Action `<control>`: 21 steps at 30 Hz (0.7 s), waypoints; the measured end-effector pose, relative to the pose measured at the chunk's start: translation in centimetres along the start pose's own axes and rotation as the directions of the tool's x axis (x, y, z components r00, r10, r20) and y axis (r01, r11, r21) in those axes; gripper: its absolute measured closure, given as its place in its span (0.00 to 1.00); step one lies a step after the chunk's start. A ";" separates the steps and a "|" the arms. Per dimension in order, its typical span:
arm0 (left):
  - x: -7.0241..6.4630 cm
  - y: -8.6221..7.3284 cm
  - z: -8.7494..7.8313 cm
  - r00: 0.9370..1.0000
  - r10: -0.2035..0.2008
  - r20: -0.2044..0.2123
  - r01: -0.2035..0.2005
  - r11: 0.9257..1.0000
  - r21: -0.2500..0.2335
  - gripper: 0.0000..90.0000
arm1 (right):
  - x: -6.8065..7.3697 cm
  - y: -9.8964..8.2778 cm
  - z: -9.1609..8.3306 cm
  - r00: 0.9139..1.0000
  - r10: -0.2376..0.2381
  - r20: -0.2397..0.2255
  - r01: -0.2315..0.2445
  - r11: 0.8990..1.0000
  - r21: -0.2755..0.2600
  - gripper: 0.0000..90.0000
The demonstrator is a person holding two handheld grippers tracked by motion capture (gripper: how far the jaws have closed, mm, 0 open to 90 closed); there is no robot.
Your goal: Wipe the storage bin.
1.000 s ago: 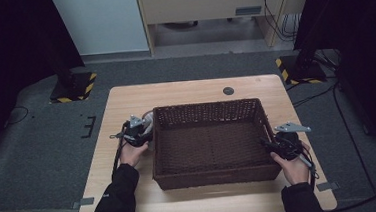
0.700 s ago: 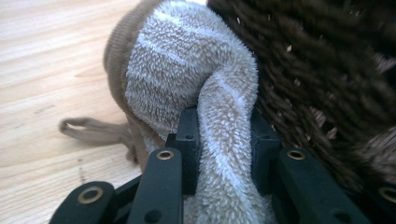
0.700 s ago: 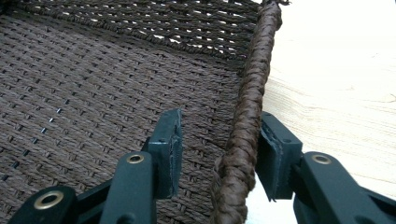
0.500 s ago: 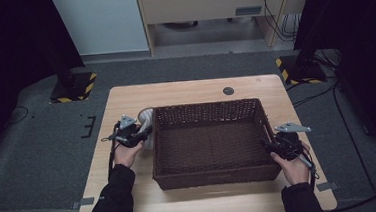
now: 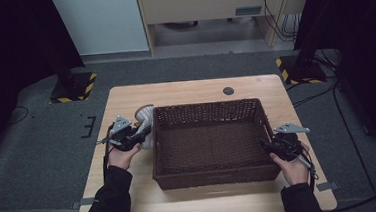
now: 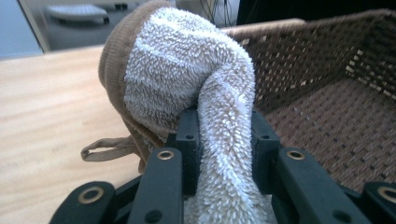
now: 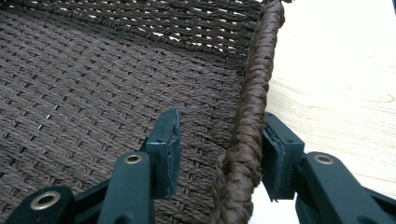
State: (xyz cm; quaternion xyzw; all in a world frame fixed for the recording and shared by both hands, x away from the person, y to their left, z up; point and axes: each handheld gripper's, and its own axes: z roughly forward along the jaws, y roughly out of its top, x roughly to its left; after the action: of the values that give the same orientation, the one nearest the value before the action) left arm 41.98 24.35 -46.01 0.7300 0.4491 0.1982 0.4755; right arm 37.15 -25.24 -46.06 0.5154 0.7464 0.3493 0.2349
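Note:
A fluffy white sock [image 5: 145, 116] with a brown cuff hangs just outside the left wall of a dark brown wicker basket [image 5: 206, 106] on the wooden table. My left gripper [image 5: 145, 134] is shut on it. In the left gripper view the sock [image 6: 177, 60] is pinched between both jaws of my left gripper [image 6: 224, 126], with the basket [image 6: 299, 60] to the right. My right gripper [image 5: 268, 147] straddles the basket's right rim. In the right gripper view the rim [image 7: 254, 93] runs between the jaws of my right gripper [image 7: 222, 135], near the outer jaw, a gap to the inner one.
The basket's inside holds nothing. A small black round spot [image 5: 228, 90] lies on the table [image 5: 185, 92] behind the basket. Bare wood runs along the front and both sides. Two black stands with striped bases [image 5: 74, 89] stand on the floor beyond.
My left hand has lifted a little and drifted left with the sock in its grip. The right hand and the basket have kept still.

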 end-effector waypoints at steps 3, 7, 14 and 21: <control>-0.1 -0.6 0.7 1.000 0.017 0.002 -0.017 0.999 0.043 0.78 | 0.0 0.0 0.0 1.000 0.003 -0.003 -0.003 1.000 0.001 0.61; 0.0 -1.5 1.6 1.000 0.031 0.006 -0.031 0.993 0.110 0.78 | 0.0 0.0 0.0 1.000 0.000 -0.001 0.000 1.000 0.000 0.61; 0.2 -3.1 3.0 1.000 0.029 -0.006 -0.028 0.985 0.171 0.78 | 0.0 0.0 0.0 1.000 0.006 -0.003 -0.006 1.000 -0.003 0.60; 0.8 -1.5 0.9 0.999 -0.037 0.021 0.035 0.997 0.067 0.78 | -0.1 0.1 -0.3 1.000 0.011 -0.001 -0.011 1.000 -0.012 0.58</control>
State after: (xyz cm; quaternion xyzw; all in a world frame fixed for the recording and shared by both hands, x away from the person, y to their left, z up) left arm 42.35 24.79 -47.81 0.7395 0.4633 0.1664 0.4591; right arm 37.03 -25.40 -45.83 0.5177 0.7418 0.3552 0.2357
